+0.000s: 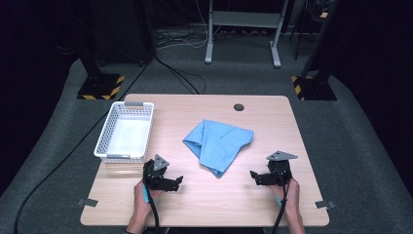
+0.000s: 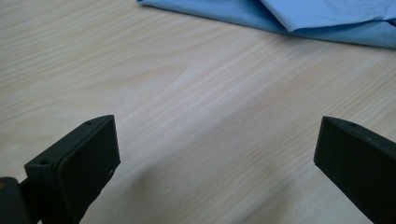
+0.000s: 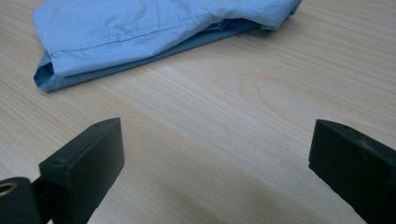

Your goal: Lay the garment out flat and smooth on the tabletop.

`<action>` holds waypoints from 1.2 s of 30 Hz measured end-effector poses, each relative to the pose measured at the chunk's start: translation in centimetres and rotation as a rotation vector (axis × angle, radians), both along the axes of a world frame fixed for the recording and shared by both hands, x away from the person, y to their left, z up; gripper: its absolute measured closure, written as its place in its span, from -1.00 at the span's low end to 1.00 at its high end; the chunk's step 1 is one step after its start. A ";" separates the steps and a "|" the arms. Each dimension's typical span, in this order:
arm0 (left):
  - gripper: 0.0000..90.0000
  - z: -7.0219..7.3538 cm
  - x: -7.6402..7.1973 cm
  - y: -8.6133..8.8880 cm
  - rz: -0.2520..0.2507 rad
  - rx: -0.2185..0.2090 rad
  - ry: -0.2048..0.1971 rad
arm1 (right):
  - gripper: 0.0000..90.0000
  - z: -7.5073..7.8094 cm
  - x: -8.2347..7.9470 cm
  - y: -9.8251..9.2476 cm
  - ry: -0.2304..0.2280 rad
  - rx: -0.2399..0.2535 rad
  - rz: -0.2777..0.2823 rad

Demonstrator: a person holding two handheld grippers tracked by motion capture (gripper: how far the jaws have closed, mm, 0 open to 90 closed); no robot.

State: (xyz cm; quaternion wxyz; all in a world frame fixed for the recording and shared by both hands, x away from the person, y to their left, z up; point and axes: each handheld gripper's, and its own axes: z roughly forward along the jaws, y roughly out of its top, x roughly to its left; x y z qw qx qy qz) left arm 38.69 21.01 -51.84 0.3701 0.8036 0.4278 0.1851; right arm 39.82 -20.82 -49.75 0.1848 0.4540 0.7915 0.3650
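Observation:
A folded light blue cloth [image 1: 217, 142] lies near the middle of the wooden table [image 1: 204, 204]. My left gripper [image 1: 176, 184] rests low at the front left of the cloth, open, with bare wood between its jaws. In the left gripper view the cloth [image 2: 299, 16] runs along the top edge. My right gripper [image 1: 255, 176] sits at the front right of the cloth, open as well and holding nothing. In the right gripper view the cloth [image 3: 154, 28] lies ahead, its hemmed edges stacked.
A white perforated basket [image 1: 124, 132] stands empty at the table's left side. A round cable hole [image 1: 238, 107] is near the far edge. Small metal clips [image 1: 87, 202] sit at the front corners. Stand bases and cables lie on the floor beyond.

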 end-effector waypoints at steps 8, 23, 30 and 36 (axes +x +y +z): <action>-0.99 0.4 1.2 -1.2 -0.022 -0.033 -0.011 | -0.94 0.2 0.9 1.7 0.004 -0.021 0.032; -0.99 0.6 4.0 -5.5 -0.110 -0.062 0.011 | -0.92 1.0 3.1 4.8 0.014 -0.003 0.087; -0.93 0.1 5.4 -7.0 -0.117 -0.060 0.032 | -0.90 0.3 4.8 5.9 0.043 0.018 0.083; -0.73 -0.2 6.2 -7.9 -0.121 -0.053 0.032 | -0.87 -0.6 6.5 6.8 0.086 0.006 0.049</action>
